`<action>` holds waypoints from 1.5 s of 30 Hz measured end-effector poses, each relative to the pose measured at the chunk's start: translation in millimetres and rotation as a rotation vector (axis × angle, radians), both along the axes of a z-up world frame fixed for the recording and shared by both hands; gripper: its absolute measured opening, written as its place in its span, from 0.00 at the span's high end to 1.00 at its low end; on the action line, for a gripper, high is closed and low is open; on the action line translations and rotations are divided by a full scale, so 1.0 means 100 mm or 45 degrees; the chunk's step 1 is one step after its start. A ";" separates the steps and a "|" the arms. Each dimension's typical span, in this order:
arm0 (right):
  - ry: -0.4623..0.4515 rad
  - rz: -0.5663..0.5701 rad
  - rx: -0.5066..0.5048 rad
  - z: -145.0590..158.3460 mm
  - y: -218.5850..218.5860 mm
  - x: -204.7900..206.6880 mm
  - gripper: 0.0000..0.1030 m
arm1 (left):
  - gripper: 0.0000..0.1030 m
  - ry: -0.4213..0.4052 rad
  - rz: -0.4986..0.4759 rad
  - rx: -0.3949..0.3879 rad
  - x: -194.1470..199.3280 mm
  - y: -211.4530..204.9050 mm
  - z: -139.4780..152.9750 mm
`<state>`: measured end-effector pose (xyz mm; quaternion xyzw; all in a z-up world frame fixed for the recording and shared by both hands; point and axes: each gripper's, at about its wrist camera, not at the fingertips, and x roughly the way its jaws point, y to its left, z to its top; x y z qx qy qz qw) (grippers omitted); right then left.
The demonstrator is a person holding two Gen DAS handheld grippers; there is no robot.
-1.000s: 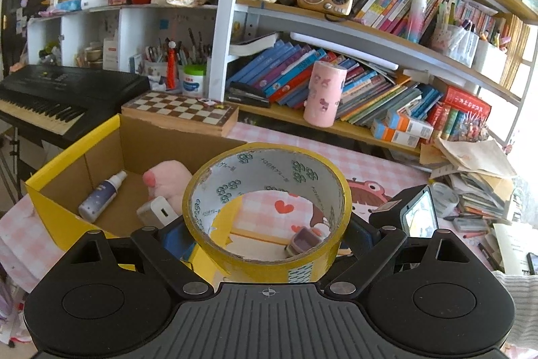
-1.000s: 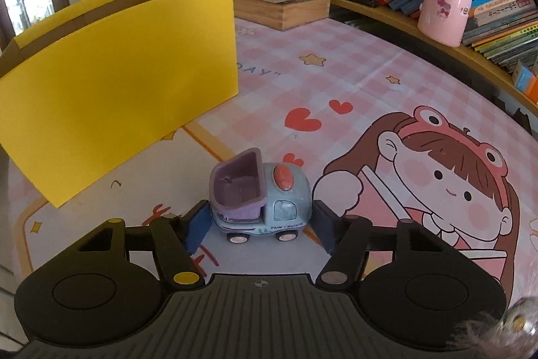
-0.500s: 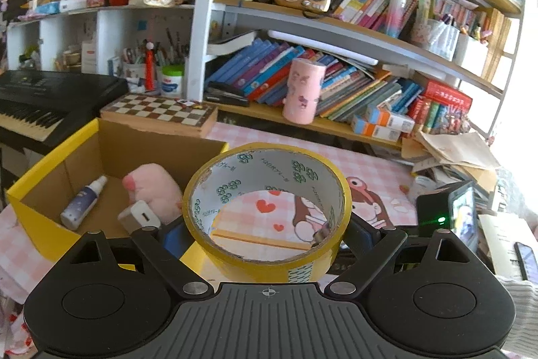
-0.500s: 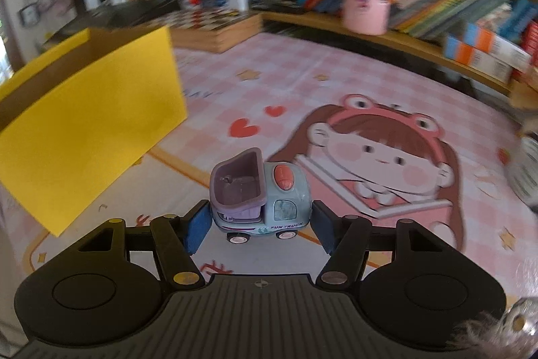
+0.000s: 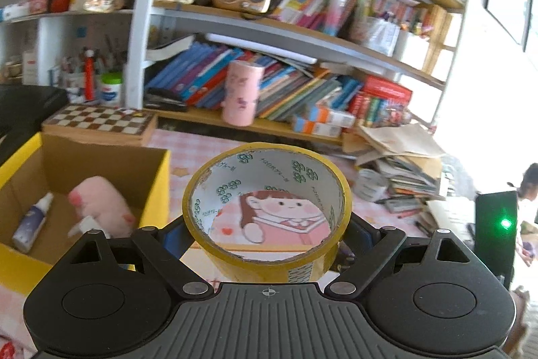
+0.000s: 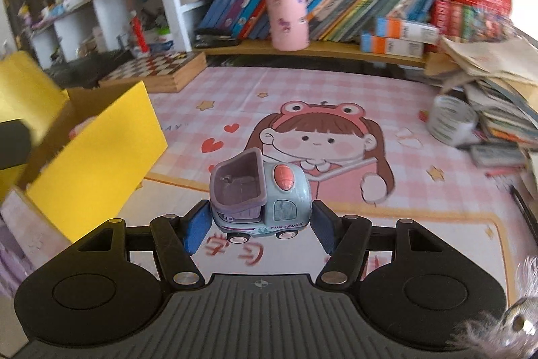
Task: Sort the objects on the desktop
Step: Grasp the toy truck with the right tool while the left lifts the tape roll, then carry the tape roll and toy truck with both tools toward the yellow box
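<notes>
Left wrist view: left gripper (image 5: 267,232) fingers clamped on roll of yellow tape (image 5: 267,211), held above bench, hole facing camera. Yellow cardboard box (image 5: 158,187) at left holds pink plush toy (image 5: 101,204) and small spray bottle (image 5: 32,222). Right wrist view: right gripper (image 6: 259,226) fingers squeeze toy truck (image 6: 259,194) from both sides, lifted over pink cartoon mat (image 6: 336,90); box (image 6: 97,157) at left.

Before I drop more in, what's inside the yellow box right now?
In the box: a pink plush, a spray bottle and a small white item. The near wall and the plush hide the rest of the floor.
</notes>
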<state>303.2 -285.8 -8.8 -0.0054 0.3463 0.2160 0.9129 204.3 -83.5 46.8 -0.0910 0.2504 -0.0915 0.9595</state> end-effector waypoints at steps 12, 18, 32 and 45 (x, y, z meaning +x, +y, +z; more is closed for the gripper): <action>0.020 -0.161 -0.052 -0.03 0.20 -0.74 0.41 | 0.10 -0.025 -0.178 -0.015 -0.33 0.34 -0.01; 0.015 -0.187 -0.069 0.02 0.43 -1.03 0.41 | 0.10 0.000 -0.150 -0.034 -0.58 0.72 -0.07; 0.054 -0.204 -0.061 0.05 0.97 -1.74 0.41 | 0.10 0.106 -0.094 -0.037 -1.17 1.40 -0.32; 0.184 -0.091 -0.042 -0.19 1.50 -2.19 0.41 | 0.10 0.212 -0.053 -0.004 -1.55 1.74 -0.48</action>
